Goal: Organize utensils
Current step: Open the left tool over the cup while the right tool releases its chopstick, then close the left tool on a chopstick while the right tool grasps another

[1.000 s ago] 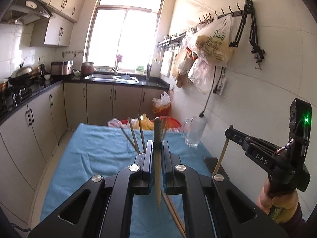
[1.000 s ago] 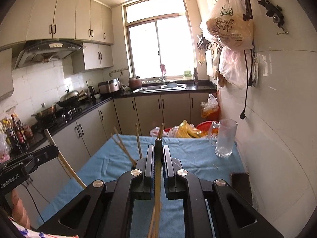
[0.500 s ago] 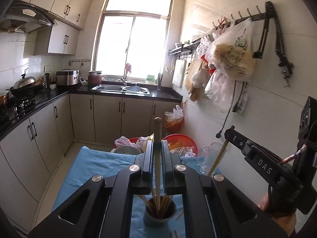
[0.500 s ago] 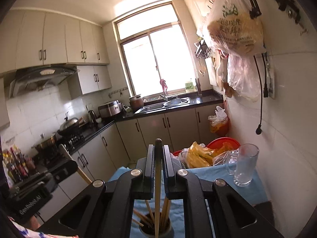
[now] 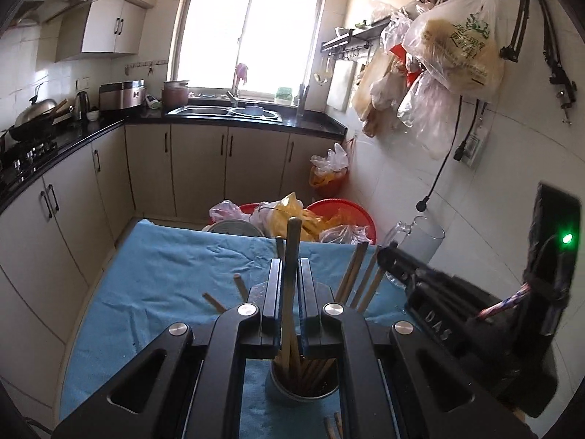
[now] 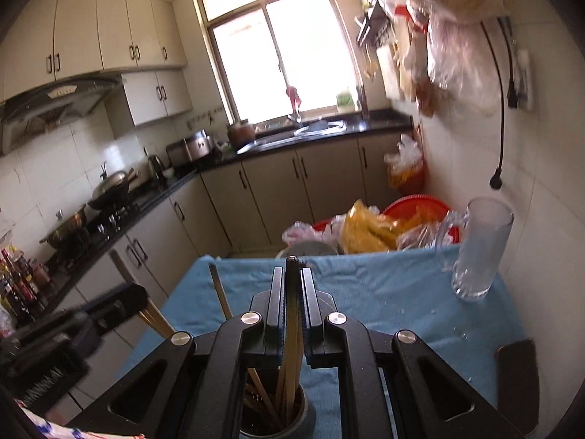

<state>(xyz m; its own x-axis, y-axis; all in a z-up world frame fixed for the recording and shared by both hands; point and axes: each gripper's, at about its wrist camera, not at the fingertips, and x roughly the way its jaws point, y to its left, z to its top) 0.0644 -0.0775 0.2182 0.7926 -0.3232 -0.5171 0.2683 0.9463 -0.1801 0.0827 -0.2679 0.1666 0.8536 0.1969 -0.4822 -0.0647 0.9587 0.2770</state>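
My left gripper [image 5: 291, 267] is shut on a wooden chopstick [image 5: 290, 256] whose lower end reaches into a grey metal utensil cup [image 5: 303, 389] holding several chopsticks. My right gripper [image 6: 292, 274] is shut on another chopstick [image 6: 291, 329], its lower end inside the same cup [image 6: 274, 424]. The right gripper also shows in the left wrist view [image 5: 387, 256], close to the right of the cup. The left gripper shows blurred at lower left of the right wrist view [image 6: 135, 296].
The cup stands on a table with a blue cloth [image 5: 164, 274]. A glass mug [image 6: 479, 248] stands at the far right by the tiled wall. A dark phone-like slab [image 6: 519, 376] lies at the right edge. Red basins with plastic bags [image 5: 329, 219] sit beyond the table.
Both grippers have tipped down and come lower over the cup, so the two held chopsticks now reach down into it. Both stay shut.
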